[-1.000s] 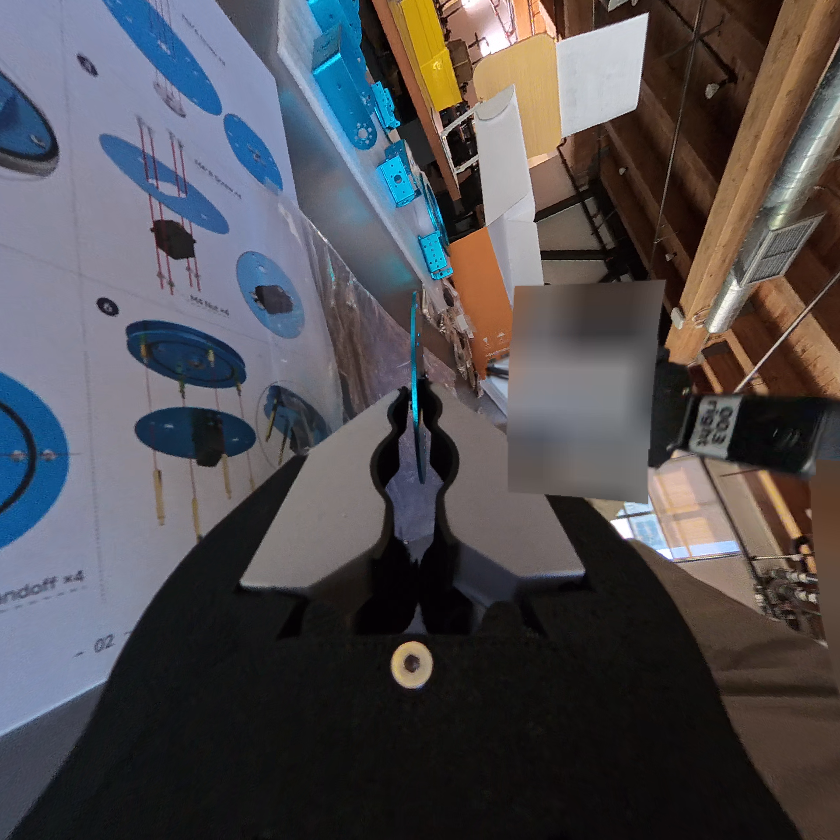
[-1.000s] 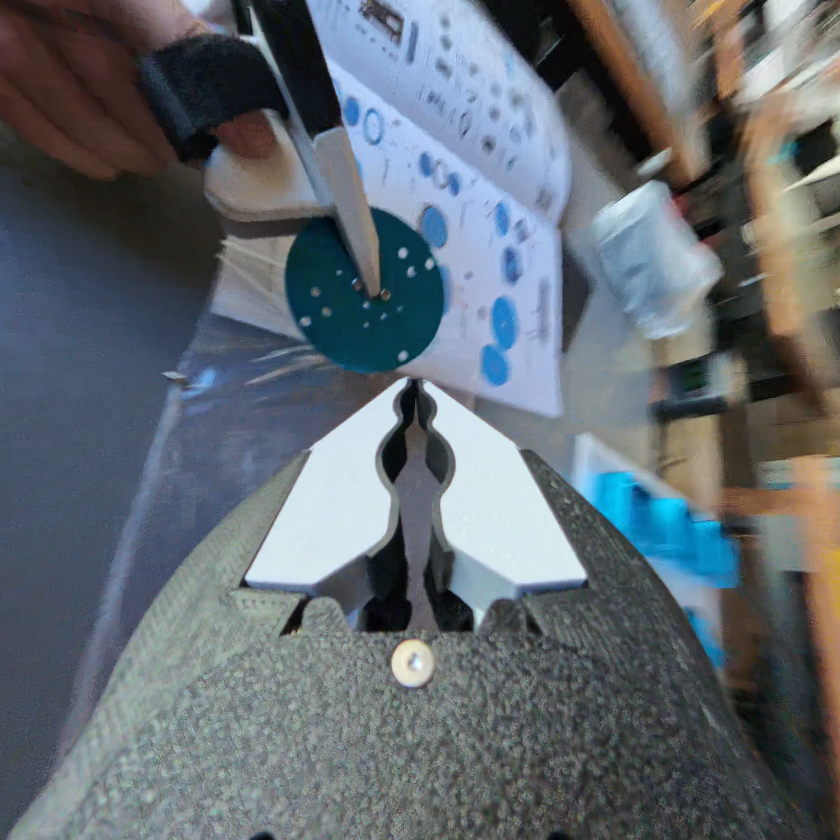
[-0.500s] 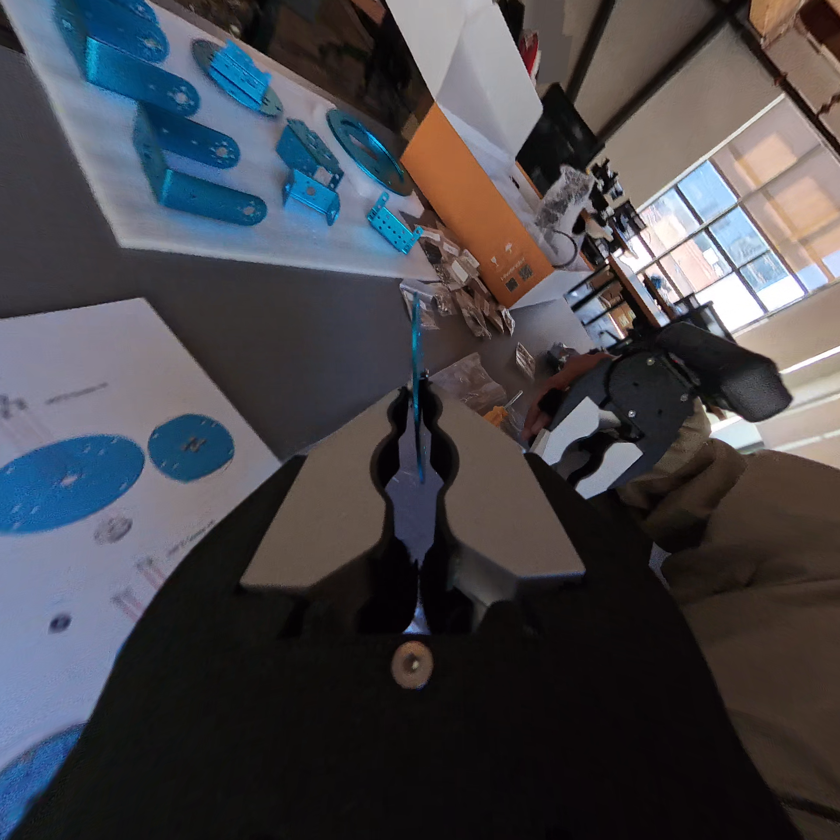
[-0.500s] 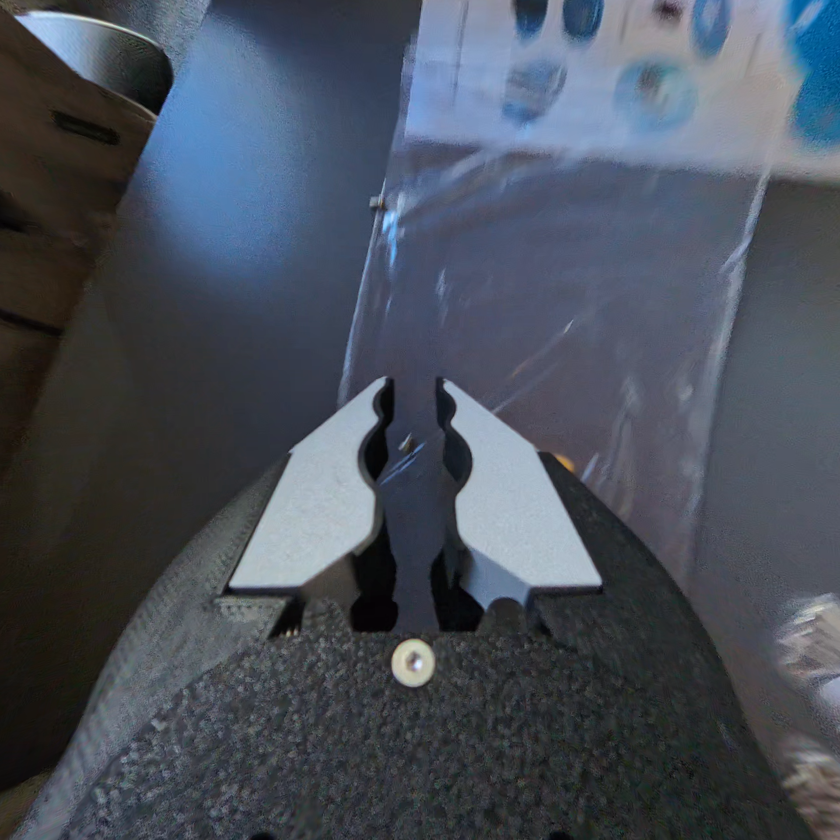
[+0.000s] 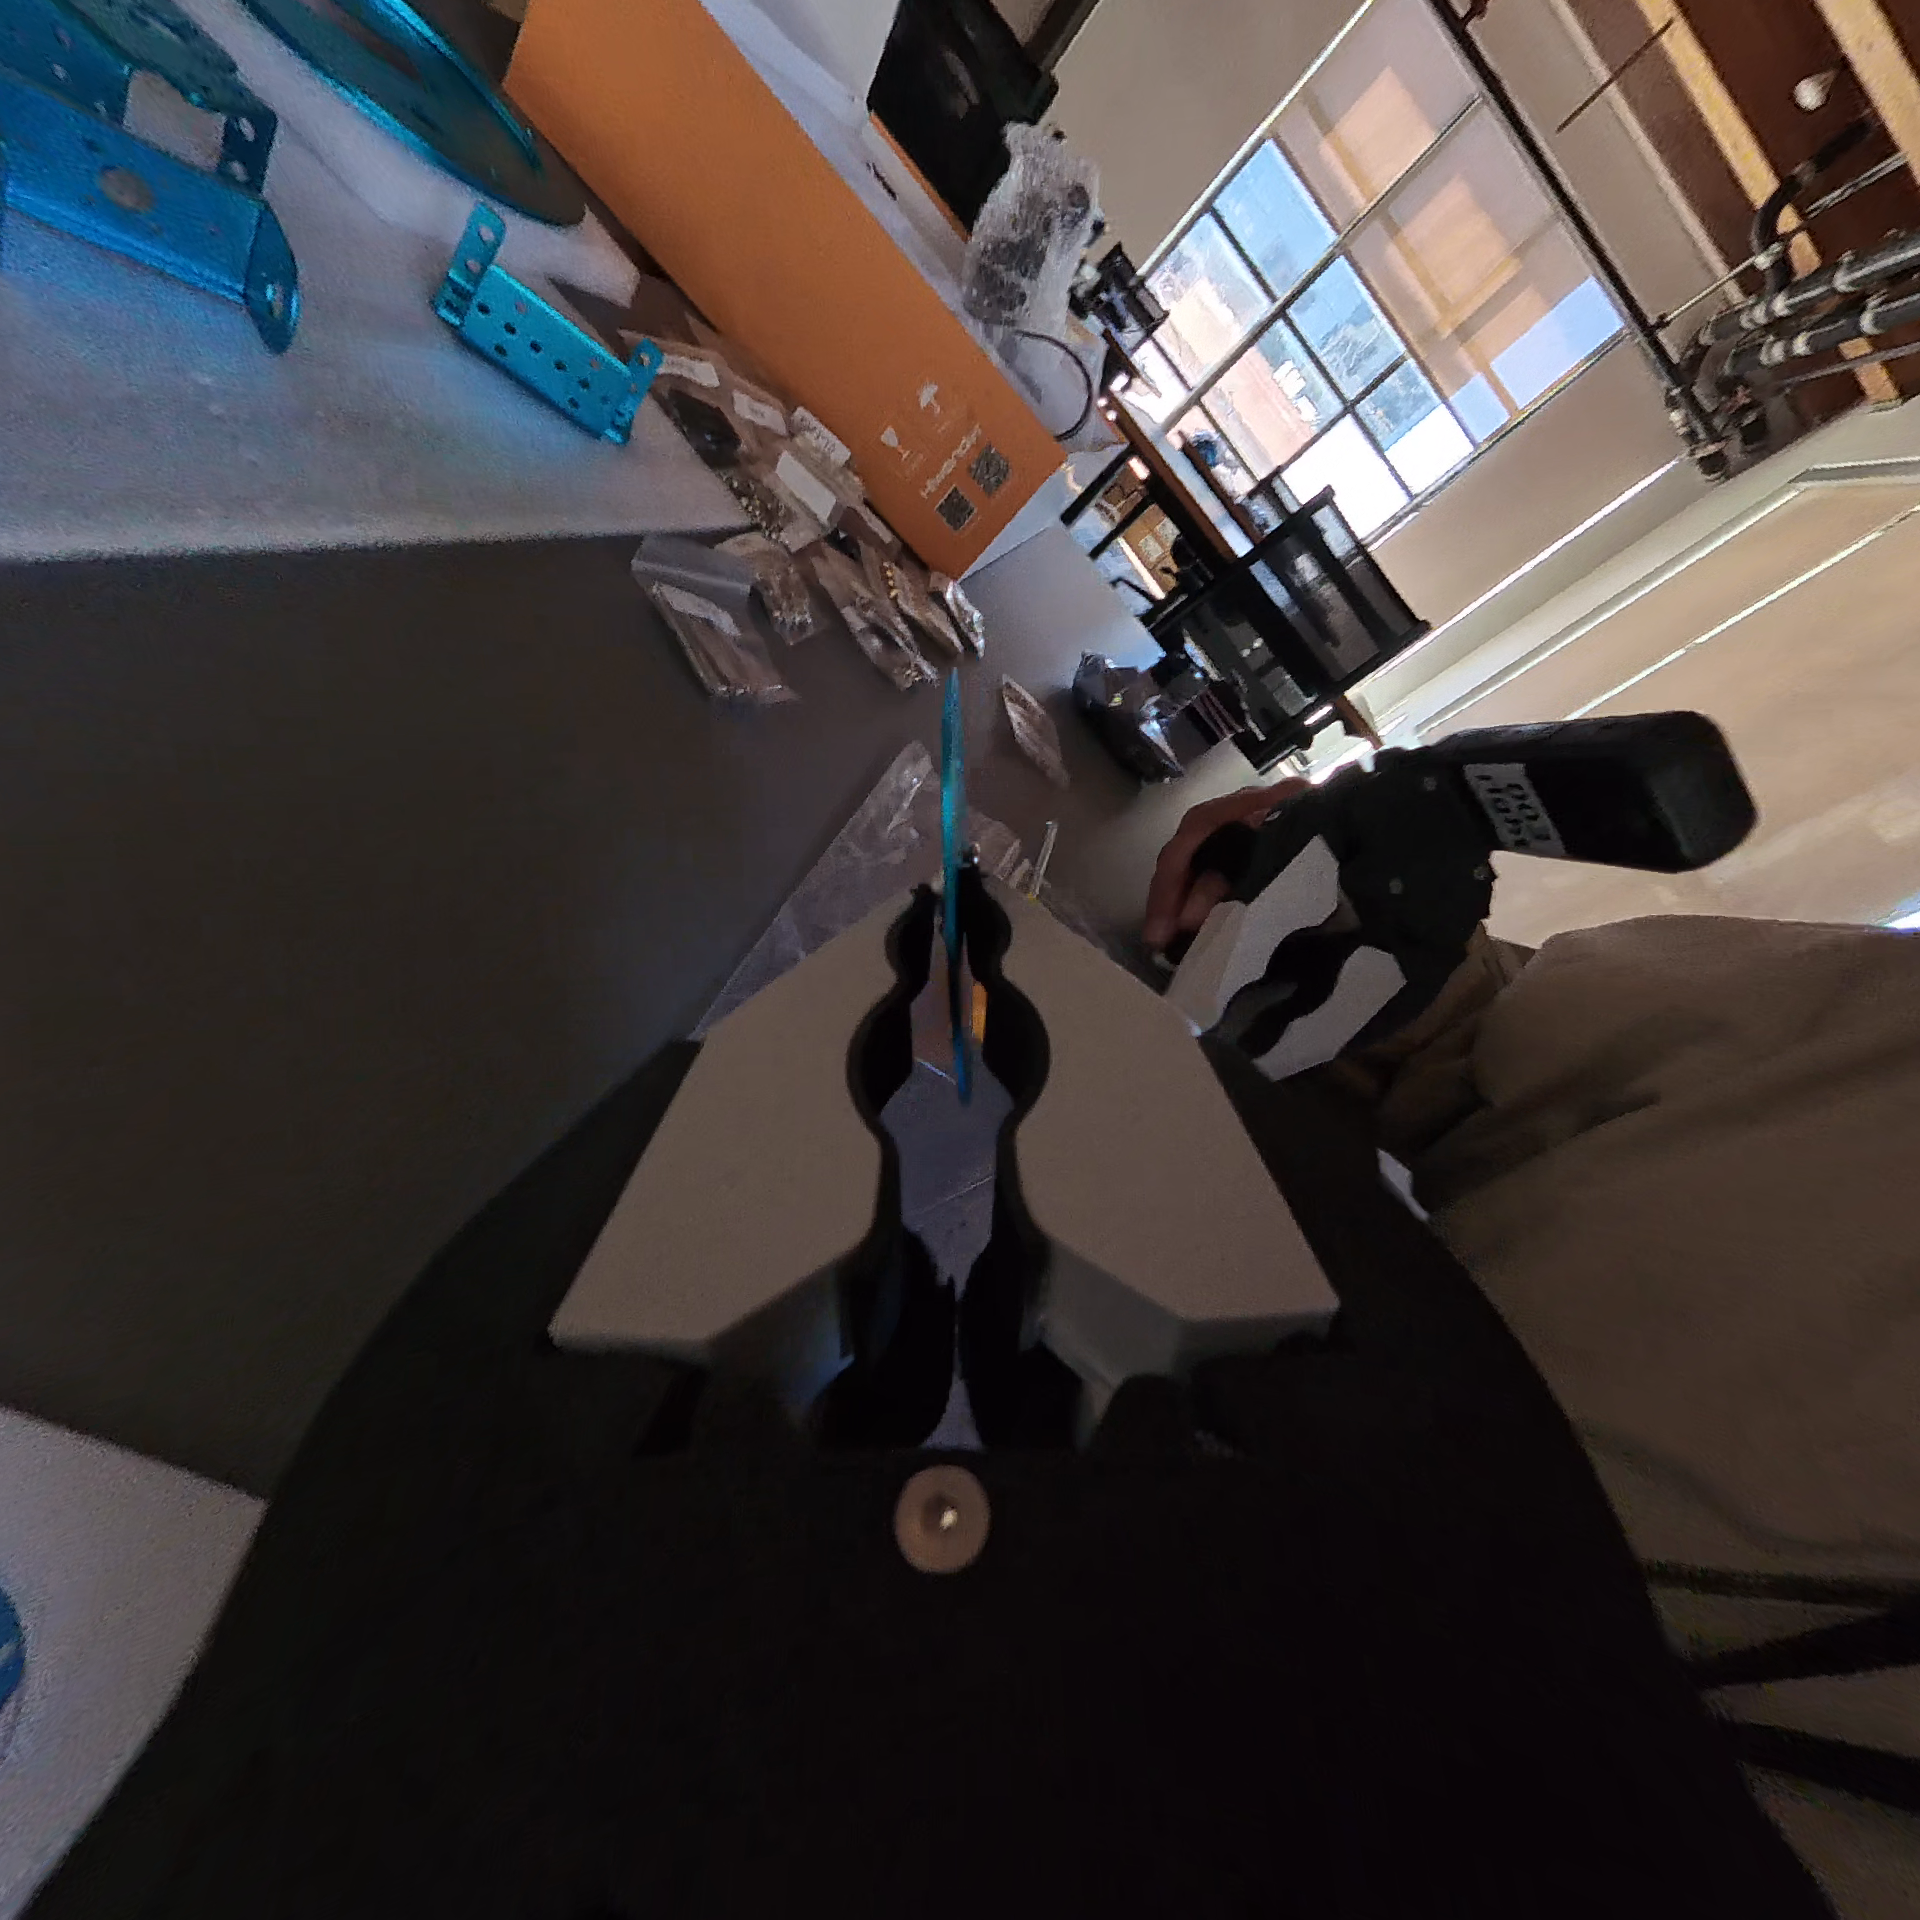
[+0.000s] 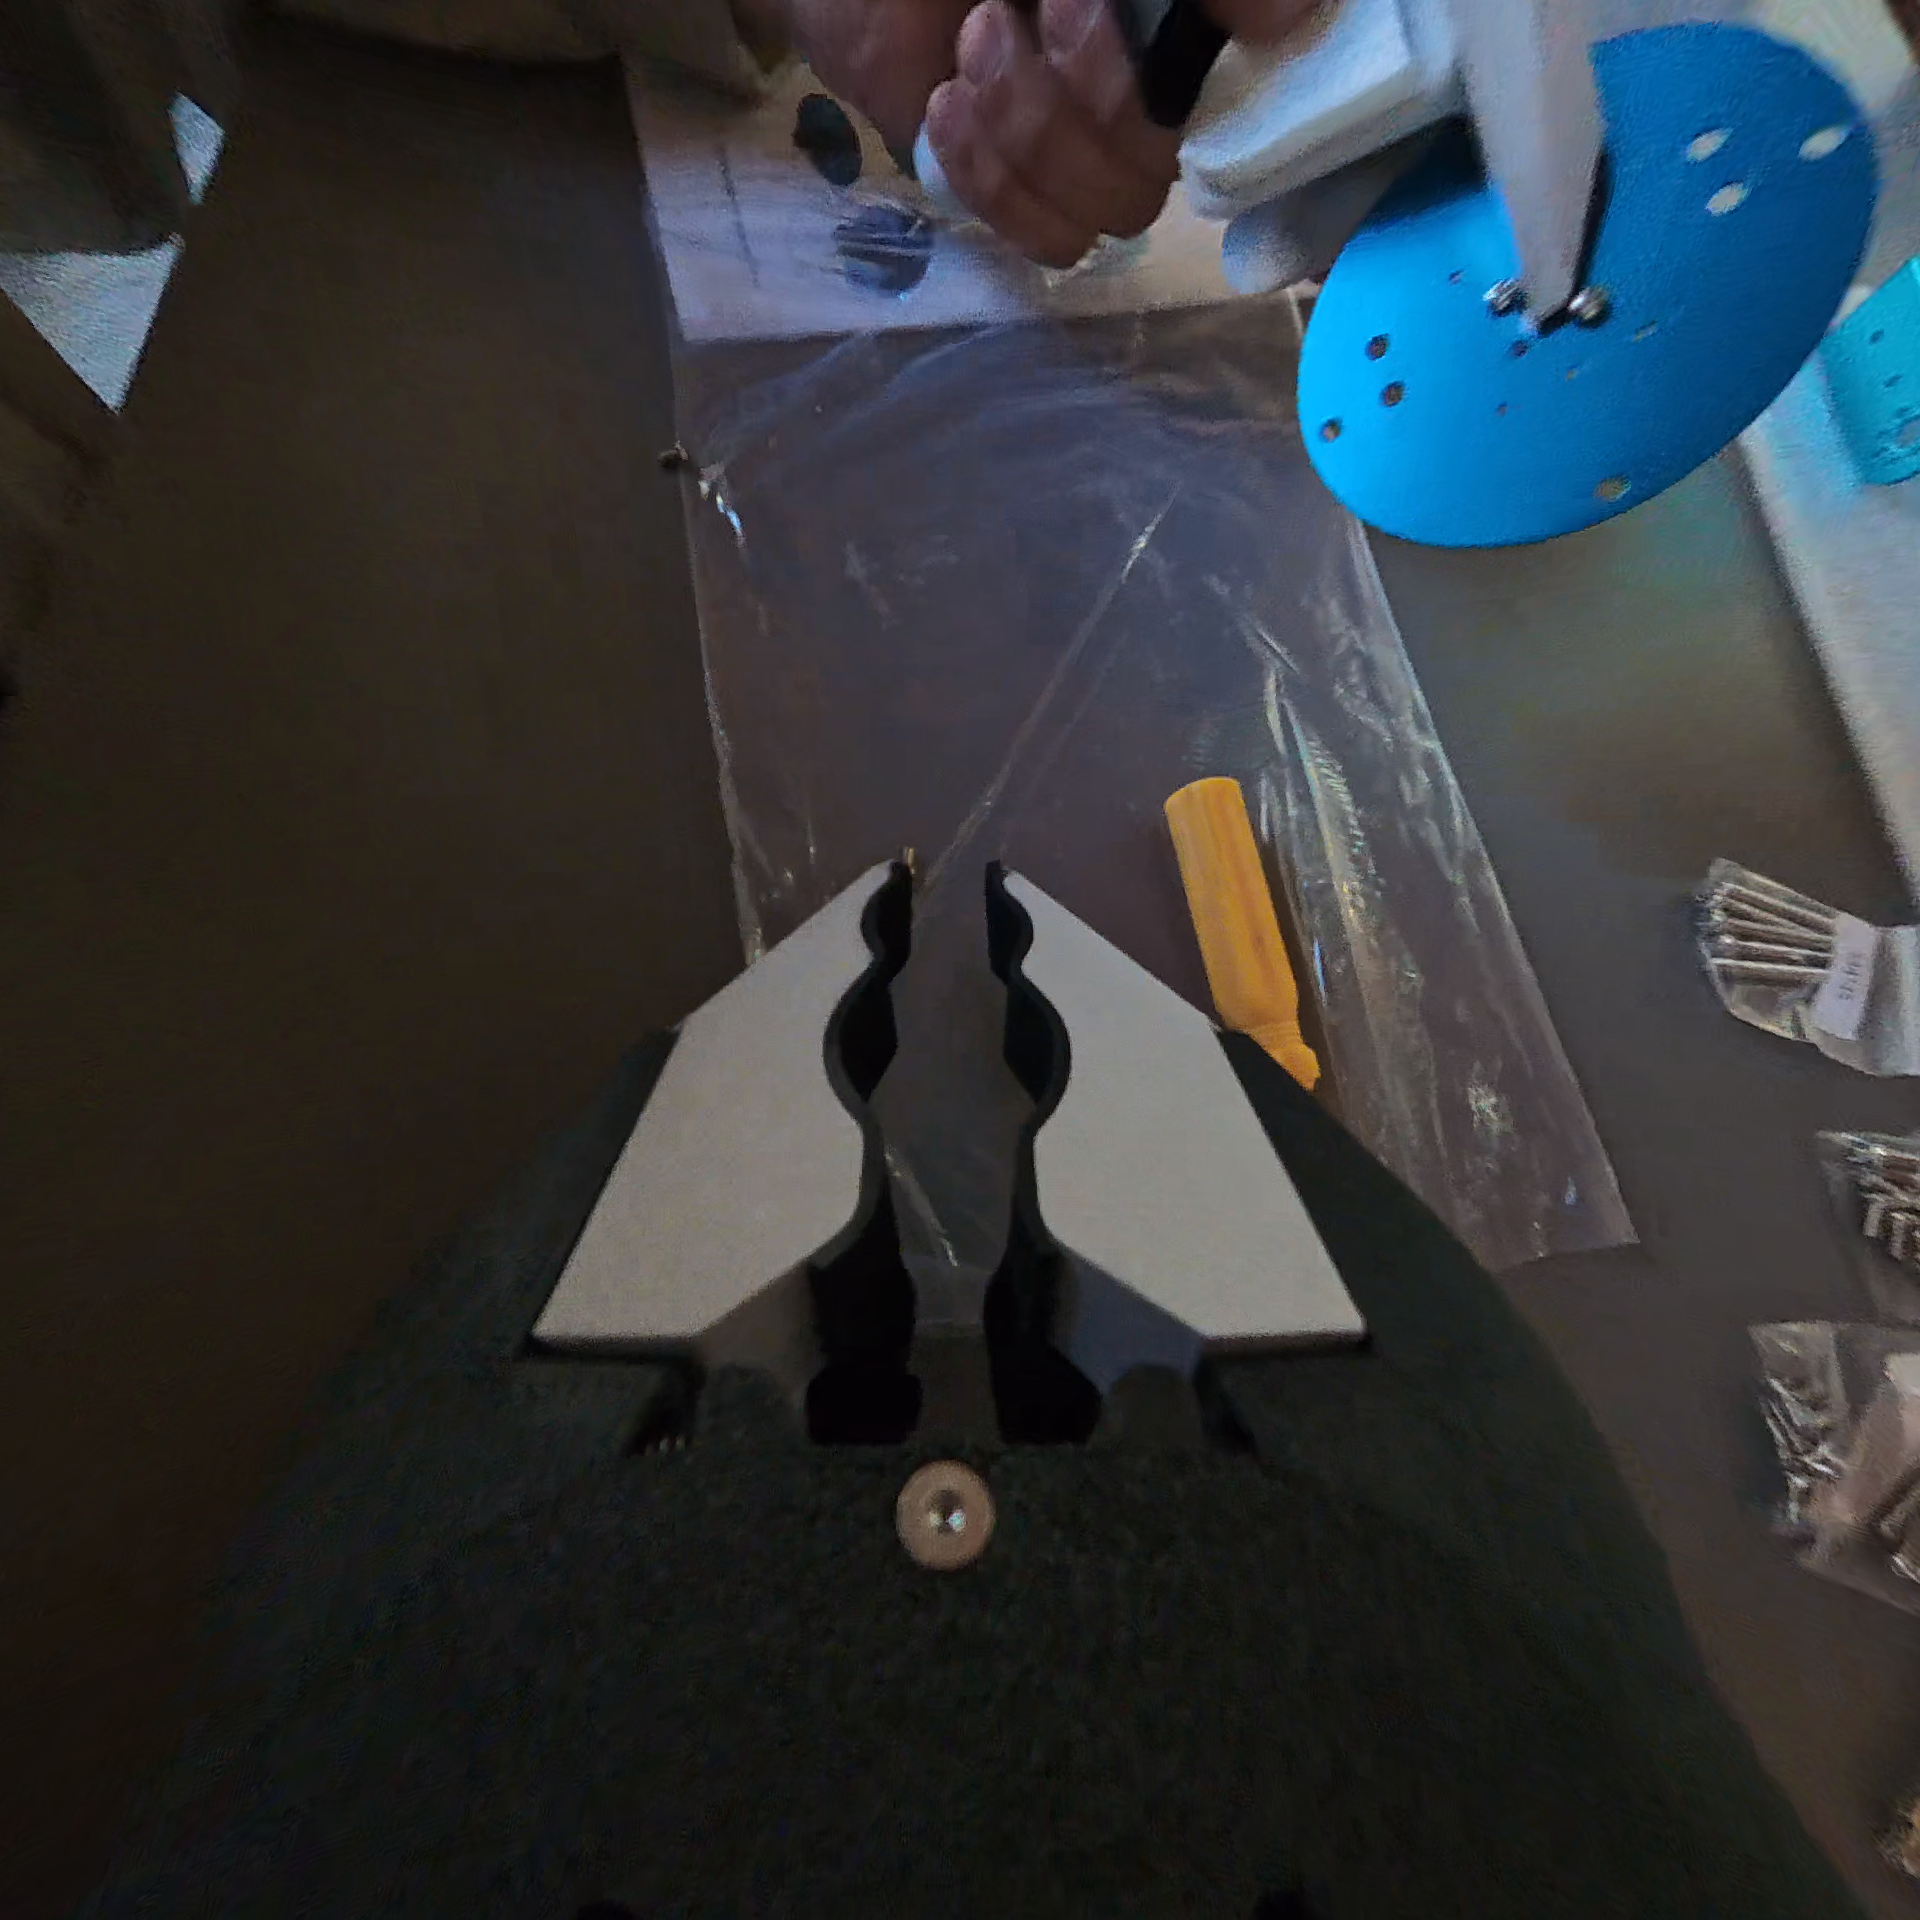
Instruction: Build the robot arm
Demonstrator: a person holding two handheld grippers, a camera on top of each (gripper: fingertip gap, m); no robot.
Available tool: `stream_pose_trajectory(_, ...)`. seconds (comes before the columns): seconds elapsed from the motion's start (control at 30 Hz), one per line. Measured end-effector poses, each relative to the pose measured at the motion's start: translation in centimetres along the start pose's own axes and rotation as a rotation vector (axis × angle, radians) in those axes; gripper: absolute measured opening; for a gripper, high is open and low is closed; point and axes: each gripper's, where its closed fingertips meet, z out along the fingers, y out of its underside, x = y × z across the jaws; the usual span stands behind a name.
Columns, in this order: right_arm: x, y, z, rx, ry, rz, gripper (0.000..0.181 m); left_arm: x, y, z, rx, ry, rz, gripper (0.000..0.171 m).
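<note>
My left gripper point(image 5: 954, 906) is shut on a thin blue metal disc point(image 5: 950, 790), which I see edge-on between the fingers. In the right wrist view the disc point(image 6: 1507, 416) shows its round face with several holes and two small screw heads near the centre, held up at top right by the left gripper point(image 6: 1553, 307). My right gripper point(image 6: 948, 871) is open with a narrow gap and holds nothing. It hovers low over a clear plastic bag point(image 6: 1039, 623) on the dark table. A tiny brass part point(image 6: 909, 854) lies at its left fingertip. The right gripper also shows in the left wrist view point(image 5: 1299, 966).
A yellow-handled screwdriver point(image 6: 1231, 914) lies on the bag right of my right gripper. Small bags of screws point(image 6: 1808, 977) sit at the right edge. A loose screw point(image 6: 675, 454) lies by the bag's corner. Blue brackets point(image 5: 540, 343) on a white board, an orange box point(image 5: 790, 260), printed sheet point(image 6: 810, 281). One gripper's finger ends stand about 15 centimetres off the other's. Measured from the fingertips, the yellow-handled screwdriver point(image 6: 1231, 914) is 5 centimetres or so from the right gripper and 11 centimetres from the left.
The left gripper swung away from the printed sheet toward the table, still holding the disc. The right gripper went from shut to open and came down over the clear bag.
</note>
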Motion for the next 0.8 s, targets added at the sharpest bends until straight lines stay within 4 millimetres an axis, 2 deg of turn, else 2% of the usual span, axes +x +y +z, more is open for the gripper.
stream_pose_trajectory(0.1, -0.5, -0.3, 0.5, 0.007, 0.002, -0.003, 0.007, -0.5, 0.7, 0.4, -0.016, -0.074, -0.009, 0.006)
stream_pose_trajectory(0.27, -1.3, 0.6, 1.8, -0.051, -0.021, 0.015, 0.013, 0.7, 1.0, 0.6, -0.02, -0.051, -0.023, 0.006)
stream_pose_trajectory(0.47, -0.9, 0.9, 2.0, -0.041, -0.029, 0.04, 0.008, 1.3, 1.9, 1.3, -0.061, -0.062, 0.044, 0.006)
stream_pose_trajectory(0.67, -1.0, 0.9, 2.0, -0.046, -0.012, 0.0, 0.004, 1.5, 2.3, 1.5, -0.06, -0.027, -0.026, 0.006)
stream_pose_trajectory(0.8, -1.0, 0.3, 1.9, -0.04, -0.011, 0.007, 0.003, 1.0, 2.3, 1.5, -0.048, -0.037, -0.064, 0.005)
